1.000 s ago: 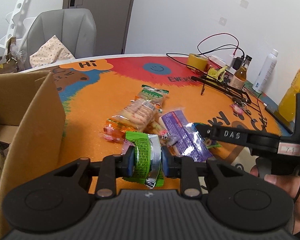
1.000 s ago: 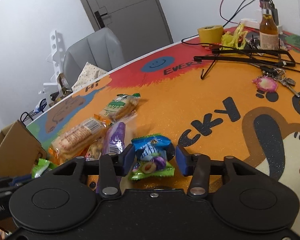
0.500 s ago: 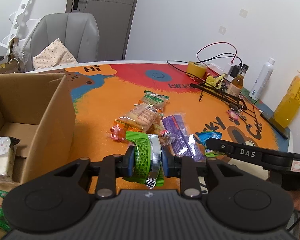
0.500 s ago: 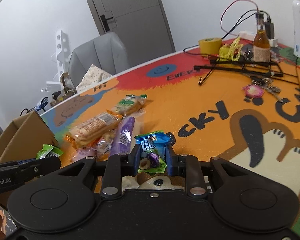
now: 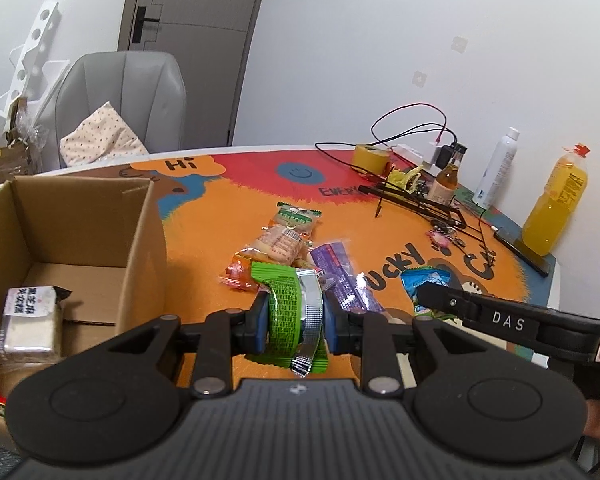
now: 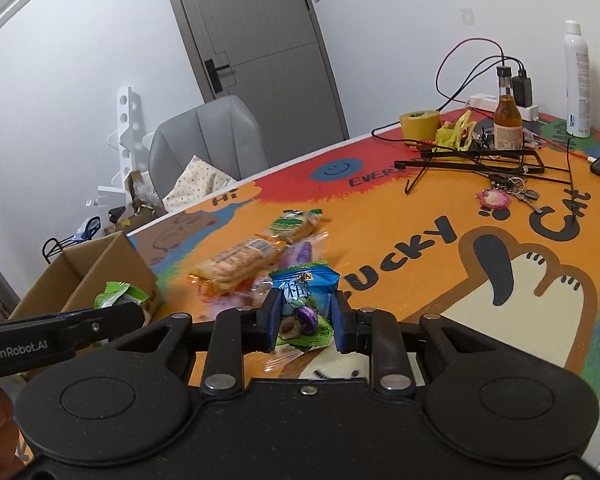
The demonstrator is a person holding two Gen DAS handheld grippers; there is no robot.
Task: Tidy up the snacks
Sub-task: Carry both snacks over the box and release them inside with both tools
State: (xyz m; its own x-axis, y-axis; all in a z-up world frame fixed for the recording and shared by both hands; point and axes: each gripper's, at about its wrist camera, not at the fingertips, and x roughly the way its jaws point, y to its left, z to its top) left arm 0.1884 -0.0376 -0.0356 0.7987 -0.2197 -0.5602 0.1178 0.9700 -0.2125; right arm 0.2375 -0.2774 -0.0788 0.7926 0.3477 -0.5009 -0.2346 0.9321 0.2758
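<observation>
While left view shows white packet inside box, right cannot.

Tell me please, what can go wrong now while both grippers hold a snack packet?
The left gripper pinches the crinkly green foil packet by a narrow band, so it might slip. The right gripper grips the blue plum candy packet near its lower end; it could swing or drop. Either packet may catch the brown cardboard box wall.
</observation>
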